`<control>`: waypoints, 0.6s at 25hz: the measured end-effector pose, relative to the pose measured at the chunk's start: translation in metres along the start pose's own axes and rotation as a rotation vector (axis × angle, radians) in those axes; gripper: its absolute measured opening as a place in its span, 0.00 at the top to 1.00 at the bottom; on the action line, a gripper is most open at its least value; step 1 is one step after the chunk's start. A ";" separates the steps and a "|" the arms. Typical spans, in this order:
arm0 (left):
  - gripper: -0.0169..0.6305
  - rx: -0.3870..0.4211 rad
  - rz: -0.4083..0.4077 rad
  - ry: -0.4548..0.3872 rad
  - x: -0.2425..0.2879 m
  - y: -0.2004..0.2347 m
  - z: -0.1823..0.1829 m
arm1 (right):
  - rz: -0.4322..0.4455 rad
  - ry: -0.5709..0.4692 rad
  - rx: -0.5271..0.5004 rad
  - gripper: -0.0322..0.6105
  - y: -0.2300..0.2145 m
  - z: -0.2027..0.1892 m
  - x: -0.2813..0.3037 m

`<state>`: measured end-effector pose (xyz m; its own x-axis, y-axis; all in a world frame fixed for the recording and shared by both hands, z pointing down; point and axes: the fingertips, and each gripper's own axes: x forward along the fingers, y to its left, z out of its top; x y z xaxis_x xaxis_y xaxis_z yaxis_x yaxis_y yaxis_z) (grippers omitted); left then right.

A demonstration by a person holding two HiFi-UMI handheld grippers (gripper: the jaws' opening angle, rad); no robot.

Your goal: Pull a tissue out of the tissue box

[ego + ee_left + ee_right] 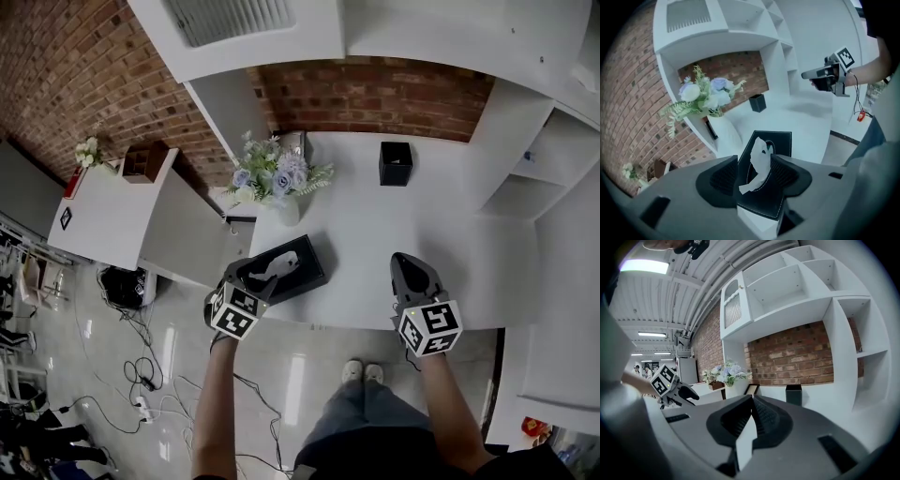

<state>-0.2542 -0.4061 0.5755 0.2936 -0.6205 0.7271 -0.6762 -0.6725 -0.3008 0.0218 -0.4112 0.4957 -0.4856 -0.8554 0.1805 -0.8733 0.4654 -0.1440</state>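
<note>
Tissue (758,164): poking up from tissue box (782,140), not out yet.
Left gripper (754,174): jaws parted around it, no pinch.
Right gripper (751,399): clenched on nothing.
Remaining: pinch, pull.

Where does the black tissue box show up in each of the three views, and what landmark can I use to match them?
Head view: the tissue box lies left of centre, at the near edge of the table.
Left gripper view: bottom centre, seen between the open jaws.
Right gripper view: not in it.
Shared landmark: the flower bouquet, visible in all three.
</note>
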 end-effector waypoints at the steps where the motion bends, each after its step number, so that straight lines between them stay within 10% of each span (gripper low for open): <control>1: 0.64 0.015 -0.018 0.024 0.005 -0.001 -0.003 | 0.001 0.005 0.000 0.95 -0.001 -0.002 0.002; 15: 0.81 0.037 -0.086 0.147 0.029 -0.013 -0.030 | 0.004 0.039 -0.005 0.95 -0.007 -0.011 0.008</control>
<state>-0.2574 -0.4036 0.6192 0.2452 -0.4965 0.8327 -0.6267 -0.7365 -0.2546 0.0237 -0.4183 0.5092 -0.4904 -0.8439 0.2175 -0.8713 0.4702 -0.1405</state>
